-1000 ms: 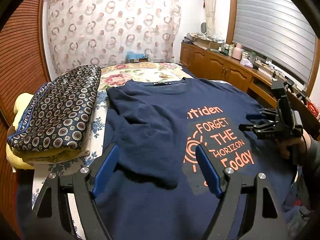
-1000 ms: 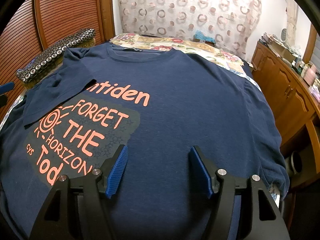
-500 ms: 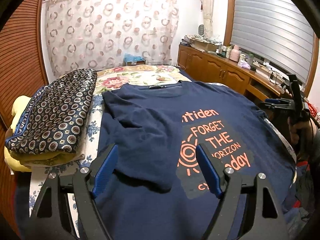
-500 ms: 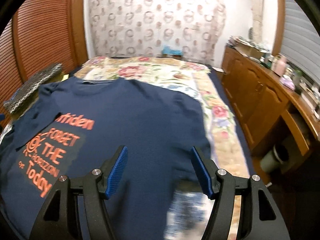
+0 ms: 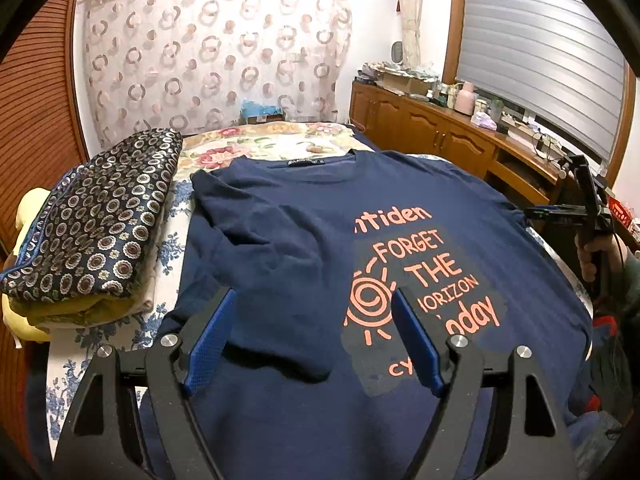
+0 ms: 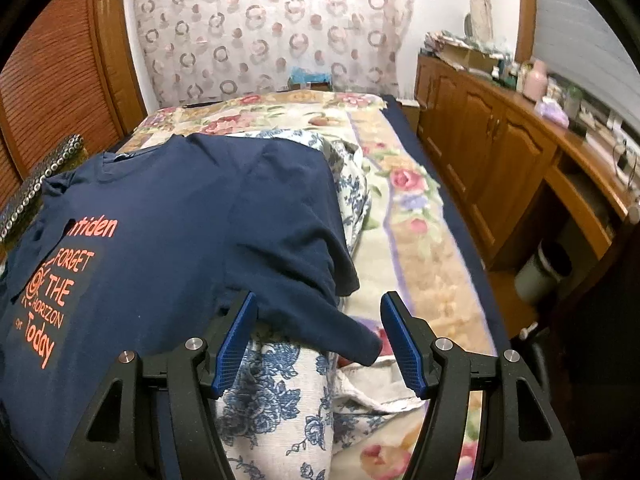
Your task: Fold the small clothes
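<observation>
The navy T-shirt [image 5: 304, 264] lies spread face-up on the bed [image 6: 416, 240], one sleeve already folded in over the chest. The other sleeve [image 6: 320, 280] hangs loose at the bed's edge, and that side looks to be the fold in hand. Both are wide and empty — the left hand-held gripper [image 5: 312, 336] hovers over the folded part, the right hand-held gripper [image 6: 318, 340] just above the loose sleeve — so next it should pinch that sleeve and carry it inward.
</observation>
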Motion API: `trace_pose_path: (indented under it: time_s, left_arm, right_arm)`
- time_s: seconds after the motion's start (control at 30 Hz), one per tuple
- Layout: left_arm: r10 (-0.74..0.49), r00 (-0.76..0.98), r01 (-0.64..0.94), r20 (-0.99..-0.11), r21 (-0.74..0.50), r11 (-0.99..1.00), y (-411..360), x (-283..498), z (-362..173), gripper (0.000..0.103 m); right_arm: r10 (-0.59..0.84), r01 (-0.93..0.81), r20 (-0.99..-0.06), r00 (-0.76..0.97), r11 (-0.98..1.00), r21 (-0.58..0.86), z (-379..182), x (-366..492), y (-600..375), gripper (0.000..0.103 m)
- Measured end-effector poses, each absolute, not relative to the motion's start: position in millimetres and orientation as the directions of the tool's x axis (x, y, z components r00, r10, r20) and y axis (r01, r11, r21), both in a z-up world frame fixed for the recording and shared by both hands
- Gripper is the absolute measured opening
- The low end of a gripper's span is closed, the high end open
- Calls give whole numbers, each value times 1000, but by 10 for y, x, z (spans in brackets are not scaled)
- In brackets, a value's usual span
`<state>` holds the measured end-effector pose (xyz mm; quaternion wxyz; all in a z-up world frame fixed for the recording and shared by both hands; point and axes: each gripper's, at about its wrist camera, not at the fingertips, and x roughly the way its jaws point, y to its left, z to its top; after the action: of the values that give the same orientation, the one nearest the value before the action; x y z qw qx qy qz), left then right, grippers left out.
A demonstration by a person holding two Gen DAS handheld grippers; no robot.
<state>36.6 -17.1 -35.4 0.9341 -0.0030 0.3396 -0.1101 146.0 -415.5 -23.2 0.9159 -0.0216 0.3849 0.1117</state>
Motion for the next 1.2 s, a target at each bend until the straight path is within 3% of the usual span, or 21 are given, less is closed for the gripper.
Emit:
trace_pose_path:
  time_s: [0.2,0.33,0.43,0.6,0.8,1.2]
  left_arm:
    - [-220,728,212,-649,-91,973,-218,402,-417,80]
    - [-229,703,217,-673,-104,971,-225,466,-511,80]
    - [-228,687,210,-690,-111,971,-216,509,-579,80]
    - [-226,677,203,-700,-117,972,-194,509,-633,80]
    - [-225,678,202,-700,-117,972,-185,502,-649,80]
    - [-225,679,200,-699,-119,973,-162,490,-652,80]
  right_arm:
    - [223,-218,-717,660,971,102,-218,1612,-4217,64]
    - [236,-219,-731,640,968,121,-257,1714,-4256,57]
    - [248,-225,-733,633,965,133,-262,1802,-4255,47]
    - [261,-253,-744,615,959,127,-284,1859,-4170,22]
    - [194,-283,-751,632,959,10,-243,1856,-4035,5]
    - [262,-365,-628,733,930,-37,180,1550,-3706,0]
